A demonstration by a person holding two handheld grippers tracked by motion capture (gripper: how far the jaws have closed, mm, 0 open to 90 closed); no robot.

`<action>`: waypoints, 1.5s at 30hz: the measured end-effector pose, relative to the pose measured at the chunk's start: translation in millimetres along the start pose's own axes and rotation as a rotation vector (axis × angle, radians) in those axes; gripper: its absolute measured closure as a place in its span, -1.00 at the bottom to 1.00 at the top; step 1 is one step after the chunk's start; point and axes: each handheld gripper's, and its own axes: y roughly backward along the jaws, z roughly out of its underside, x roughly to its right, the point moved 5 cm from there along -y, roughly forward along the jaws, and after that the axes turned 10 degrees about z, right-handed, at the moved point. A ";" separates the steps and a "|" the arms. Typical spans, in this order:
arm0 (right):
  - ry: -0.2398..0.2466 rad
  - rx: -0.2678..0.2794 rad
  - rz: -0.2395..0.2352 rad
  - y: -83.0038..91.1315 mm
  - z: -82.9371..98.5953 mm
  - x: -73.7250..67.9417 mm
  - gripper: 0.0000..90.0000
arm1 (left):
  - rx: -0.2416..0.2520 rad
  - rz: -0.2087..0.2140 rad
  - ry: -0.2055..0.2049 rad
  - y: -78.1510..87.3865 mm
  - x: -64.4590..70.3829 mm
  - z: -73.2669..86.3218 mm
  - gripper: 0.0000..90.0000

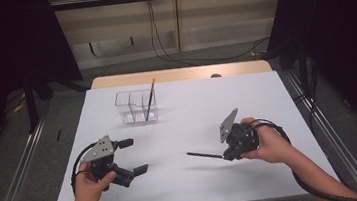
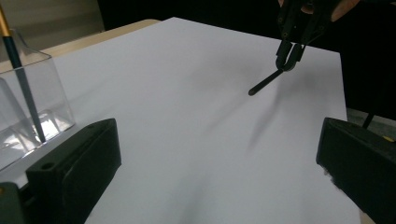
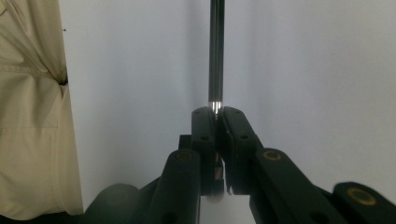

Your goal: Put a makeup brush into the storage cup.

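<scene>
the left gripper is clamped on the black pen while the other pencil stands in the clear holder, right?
Not quite: the right gripper is clamped on the black pen, as the right gripper view shows. The left gripper is open and holds nothing. The other pencil does stand in the clear holder.

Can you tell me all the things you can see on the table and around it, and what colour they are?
clear holder: one, see-through plastic with compartments, far left part of the table
pencil in the holder: one, dark with a gold-orange top end, leaning in the right compartment
black pen: one, held by one end in the right gripper, sticking out toward the left, seemingly just above the table
table: one, white top with a wooden edge at the back
cables: a few, black, on the grey floor behind the table
left gripper: one, black, jaws open, holding nothing, near left
right gripper: one, black, jaws shut on the pen, near right
hands: two, one on each gripper
</scene>
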 end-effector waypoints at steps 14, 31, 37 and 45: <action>0.023 0.007 -0.007 -0.8 -11.1 -5.5 0.86 | 0.009 0.059 -0.007 -17.2 3.2 -11.9 -1.00; 0.058 0.011 -0.006 -0.9 -24.4 -8.7 0.86 | -0.046 0.087 0.019 -39.5 6.9 -30.3 -0.97; 0.059 0.004 -0.011 -0.7 -27.2 -10.1 0.86 | -0.119 0.115 0.024 -49.3 7.8 -31.7 -0.88; 0.073 -0.006 -0.008 -3.1 -32.2 -11.1 0.86 | -0.278 0.138 -0.017 -67.1 12.4 -32.3 -0.78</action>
